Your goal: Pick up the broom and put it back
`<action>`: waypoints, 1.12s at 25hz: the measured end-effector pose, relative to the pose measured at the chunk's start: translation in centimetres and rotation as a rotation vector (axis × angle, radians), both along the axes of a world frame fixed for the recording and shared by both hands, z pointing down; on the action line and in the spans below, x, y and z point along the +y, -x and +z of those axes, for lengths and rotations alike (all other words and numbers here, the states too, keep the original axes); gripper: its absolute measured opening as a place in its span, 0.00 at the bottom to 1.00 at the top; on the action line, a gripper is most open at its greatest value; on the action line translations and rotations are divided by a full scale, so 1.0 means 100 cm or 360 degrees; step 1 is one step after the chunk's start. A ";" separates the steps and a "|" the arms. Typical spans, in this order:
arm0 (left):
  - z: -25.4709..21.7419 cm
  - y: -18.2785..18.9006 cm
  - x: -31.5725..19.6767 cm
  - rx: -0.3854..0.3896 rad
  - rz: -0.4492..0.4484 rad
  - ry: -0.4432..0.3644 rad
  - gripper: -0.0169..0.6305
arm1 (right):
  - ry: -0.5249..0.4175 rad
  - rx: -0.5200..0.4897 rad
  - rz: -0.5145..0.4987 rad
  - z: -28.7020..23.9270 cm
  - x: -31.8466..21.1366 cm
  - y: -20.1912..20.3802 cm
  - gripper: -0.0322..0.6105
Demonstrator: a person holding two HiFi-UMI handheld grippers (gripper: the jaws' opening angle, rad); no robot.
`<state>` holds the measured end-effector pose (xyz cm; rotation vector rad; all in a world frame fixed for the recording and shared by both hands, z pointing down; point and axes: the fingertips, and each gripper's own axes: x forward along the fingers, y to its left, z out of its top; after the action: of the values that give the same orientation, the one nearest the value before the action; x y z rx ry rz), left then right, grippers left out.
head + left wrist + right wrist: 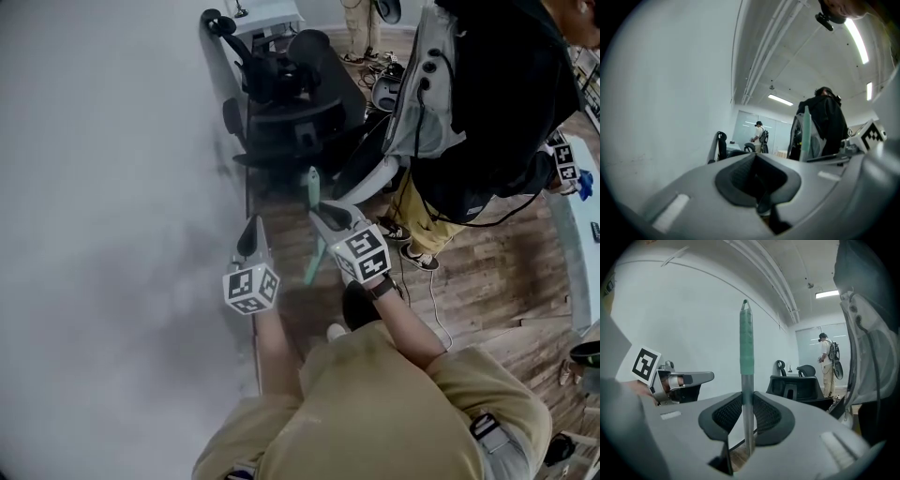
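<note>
Right gripper view is showing the broom (746, 352) standing upright, its long axis running straight up and down. The green-wrapped top end is pointing at the ceiling, and the bare metal shaft below it is passing down between the jaws. The brush end is lying out of sight in every view. The right tongs (747, 399) are clamping that metal shaft, the jaws standing nearly together with only the thin pole between their dark ribbed pads.

Head view is looking steeply down the pole, so the broom is appearing there as a short green stick rising in front of the right tongs, over the wooden floor (487, 272). The left tongs (250, 234) are hovering just beside the broom on its left, apart from it and touching nothing. Their jaws are resting closed together with nothing between them, pointing level along the white wall (94, 187).

Past the broom, a black office chair (300, 103) is standing against that wall. To the right of the chair, a person in a black jacket (497, 94) is standing on the floor, near the right tongs. Farther off, in the right gripper view, another person (827, 362) is standing by a glass partition.
</note>
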<state>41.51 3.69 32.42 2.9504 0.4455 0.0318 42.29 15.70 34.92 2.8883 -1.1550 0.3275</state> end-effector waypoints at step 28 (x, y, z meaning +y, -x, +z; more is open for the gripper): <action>0.008 -0.008 -0.009 -0.0009 -0.0013 -0.0054 0.03 | -0.0071 -0.0073 -0.0017 0.007 -0.015 -0.014 0.17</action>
<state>42.31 2.78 33.26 2.9845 0.4362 0.0476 43.73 14.20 35.62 2.9265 -1.1997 0.3743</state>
